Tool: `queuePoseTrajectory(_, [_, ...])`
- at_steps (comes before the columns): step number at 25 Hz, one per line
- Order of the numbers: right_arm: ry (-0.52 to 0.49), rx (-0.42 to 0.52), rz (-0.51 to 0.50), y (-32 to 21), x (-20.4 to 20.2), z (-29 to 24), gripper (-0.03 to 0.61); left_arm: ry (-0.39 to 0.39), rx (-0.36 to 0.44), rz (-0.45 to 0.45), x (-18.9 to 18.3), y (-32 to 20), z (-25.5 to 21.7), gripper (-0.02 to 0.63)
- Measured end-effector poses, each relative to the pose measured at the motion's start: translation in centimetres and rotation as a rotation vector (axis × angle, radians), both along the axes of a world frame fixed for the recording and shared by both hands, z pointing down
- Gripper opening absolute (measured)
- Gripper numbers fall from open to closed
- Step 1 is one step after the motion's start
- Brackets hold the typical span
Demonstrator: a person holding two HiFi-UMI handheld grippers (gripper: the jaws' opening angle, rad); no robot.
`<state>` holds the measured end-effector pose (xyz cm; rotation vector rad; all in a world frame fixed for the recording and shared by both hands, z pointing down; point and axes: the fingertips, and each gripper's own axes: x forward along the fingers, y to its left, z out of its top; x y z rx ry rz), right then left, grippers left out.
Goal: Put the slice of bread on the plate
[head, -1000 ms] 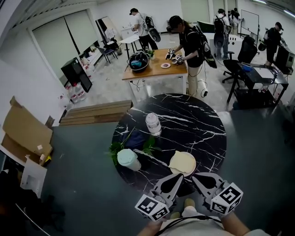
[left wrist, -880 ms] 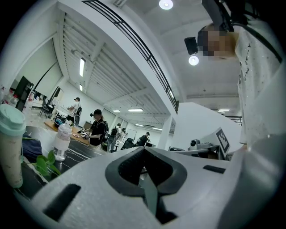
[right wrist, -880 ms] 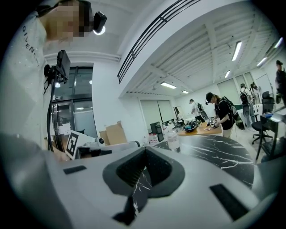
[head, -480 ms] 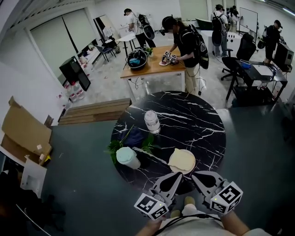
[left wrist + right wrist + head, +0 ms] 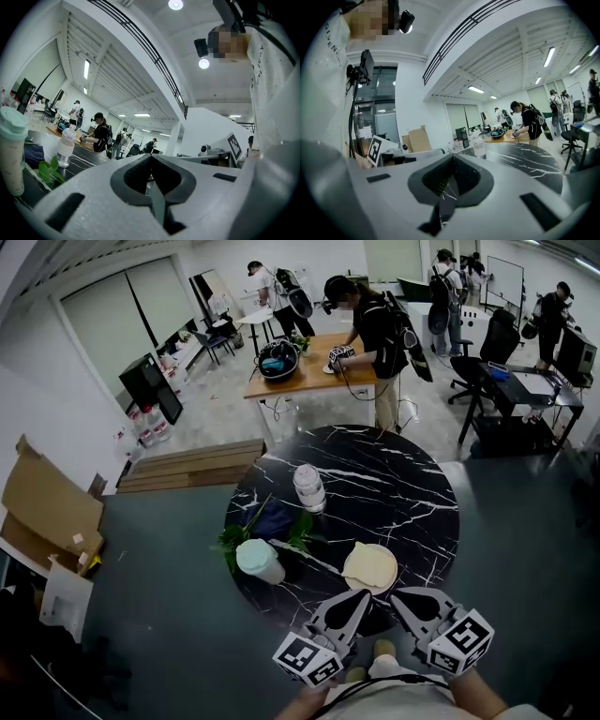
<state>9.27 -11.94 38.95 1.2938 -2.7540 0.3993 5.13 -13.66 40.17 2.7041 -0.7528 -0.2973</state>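
Nothing on the table [image 5: 403, 493] has shifted. The left tongs [image 5: 359, 596] and right tongs [image 5: 400, 596] stay pressed together and empty at lower centre, just below the pale plate [image 5: 370, 570]. I cannot tell whether the bread lies on it, so the task stands unchanged.

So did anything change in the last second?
Only the person in black at the far wooden table shifted a little left along it. The left hand-held gripper and the right hand-held gripper kept still at the marble table's near edge, both shut and empty. The cup, the bottle and the pale flat piece stayed put.
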Motion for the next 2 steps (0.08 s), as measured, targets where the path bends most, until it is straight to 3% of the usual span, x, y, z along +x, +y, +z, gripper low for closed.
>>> queuePoseTrajectory(2, [0.001, -0.004, 0.001, -0.05, -0.05, 0.07, 0.009, 0.003, -0.004, 0.002, -0.11, -0.03, 0.16, 0.008])
